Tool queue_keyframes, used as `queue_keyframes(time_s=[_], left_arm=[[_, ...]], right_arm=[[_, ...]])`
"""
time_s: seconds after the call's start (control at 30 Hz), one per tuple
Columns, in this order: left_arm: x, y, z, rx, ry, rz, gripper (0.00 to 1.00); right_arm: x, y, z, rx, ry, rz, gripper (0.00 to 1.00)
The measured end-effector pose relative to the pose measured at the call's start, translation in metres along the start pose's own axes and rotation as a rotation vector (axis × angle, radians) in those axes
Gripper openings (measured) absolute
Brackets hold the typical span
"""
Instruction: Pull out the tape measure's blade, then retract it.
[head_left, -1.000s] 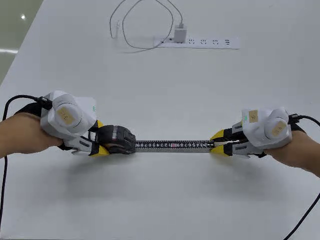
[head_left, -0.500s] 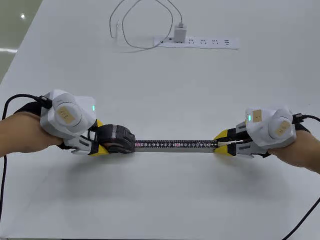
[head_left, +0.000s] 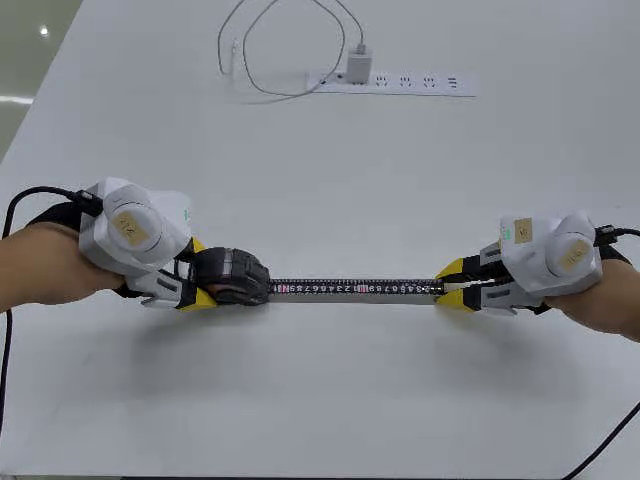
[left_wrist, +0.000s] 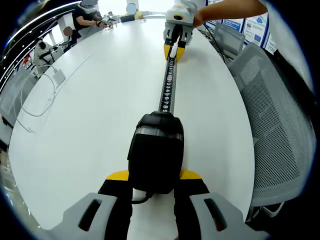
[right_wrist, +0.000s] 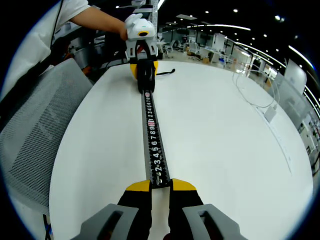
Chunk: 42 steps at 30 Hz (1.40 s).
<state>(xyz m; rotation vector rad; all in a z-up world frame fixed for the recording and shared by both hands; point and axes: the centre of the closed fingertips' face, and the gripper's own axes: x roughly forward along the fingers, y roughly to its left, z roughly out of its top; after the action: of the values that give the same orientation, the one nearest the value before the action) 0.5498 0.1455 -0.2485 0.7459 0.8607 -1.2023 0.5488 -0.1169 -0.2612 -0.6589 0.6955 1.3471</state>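
Blade length is showing well clear of the case: the dark, numbered steel blade (head_left: 355, 289) is stretching flat along the wide white table (head_left: 330, 170), from the squat black plastic tape measure (head_left: 232, 277) on the person's left across to the right. The left gripper (left_wrist: 152, 175) is clamping the tape measure's body between its yellow-tipped jaws and pinning it on the near half of the table. The right gripper (right_wrist: 160, 186) is pinching the blade's free end, its jaws closed on the tip just ahead of the first numerals. The two grippers are sitting well apart, with the blade lying straight between them.

Judging by this, the pulling-out step is largely done or nearing its end. The retracting is not yet begun, and it is likely calling for the right gripper to guide the tip back toward the case under control. A white power strip (head_left: 400, 83) with a plugged-in white charger (head_left: 358, 68) and a looping white cable (head_left: 260, 60) is lying well away at the far side.
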Motion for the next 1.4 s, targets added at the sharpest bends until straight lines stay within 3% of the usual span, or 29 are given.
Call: queue_keyframes(time_s=[0.5,1.0,1.4], left_arm=[[0.000,0.000,0.001,-0.002,-0.001,0.001,0.27],[0.000,0.000,0.002,-0.009,0.006,0.004,0.27],[0.001,0.001,0.003,-0.019,-0.002,0.010,0.28]], right_arm=[[-0.011,-0.002,-0.017,0.007,0.028,-0.009,0.07],[-0.009,-0.002,-0.017,0.017,0.047,0.019,0.09],[-0.010,-0.001,-0.017,-0.015,0.066,0.030,0.10]])
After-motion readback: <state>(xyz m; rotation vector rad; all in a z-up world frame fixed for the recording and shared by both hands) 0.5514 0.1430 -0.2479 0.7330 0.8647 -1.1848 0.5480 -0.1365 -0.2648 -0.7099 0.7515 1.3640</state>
